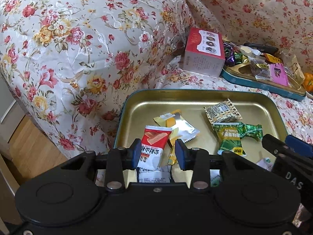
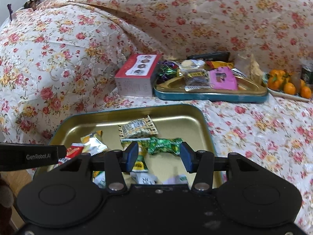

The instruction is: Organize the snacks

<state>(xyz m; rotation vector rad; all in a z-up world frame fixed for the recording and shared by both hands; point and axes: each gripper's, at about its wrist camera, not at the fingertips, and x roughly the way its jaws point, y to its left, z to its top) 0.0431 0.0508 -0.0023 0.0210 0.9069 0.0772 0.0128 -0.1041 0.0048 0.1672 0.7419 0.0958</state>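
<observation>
Near tin tray (image 1: 195,98): gold inside, teal rim; sits on the floral cloth (image 1: 68,49) at the near left, its left rim close to the cloth's drop toward the wooden floor (image 1: 29,143).
Snacks in near tray: red-and-white packet (image 1: 151,146), yellow-silver packet (image 1: 176,124), patterned packet (image 2: 138,129), green foil packets (image 2: 164,145); all crowd the near half, the far strip of the tray floor lies bare.
Far tin tray (image 2: 211,96): well apart, far right, heaped with mixed wrappers, a pink packet (image 2: 223,79) among them.
Red box (image 2: 137,74): just beside the far tray's left end.
Tangerines (image 2: 287,84): far right, past the far tray.
Open room: bare cloth between the two trays and to the right of the near tray.
Left gripper (image 1: 158,153): low over the tray's near left; jaws narrowly parted around the red-and-white packet, contact not certain.
Right gripper (image 2: 159,155): over the tray's near right, jaws wide, green foil packets between and beyond them, nothing held.
</observation>
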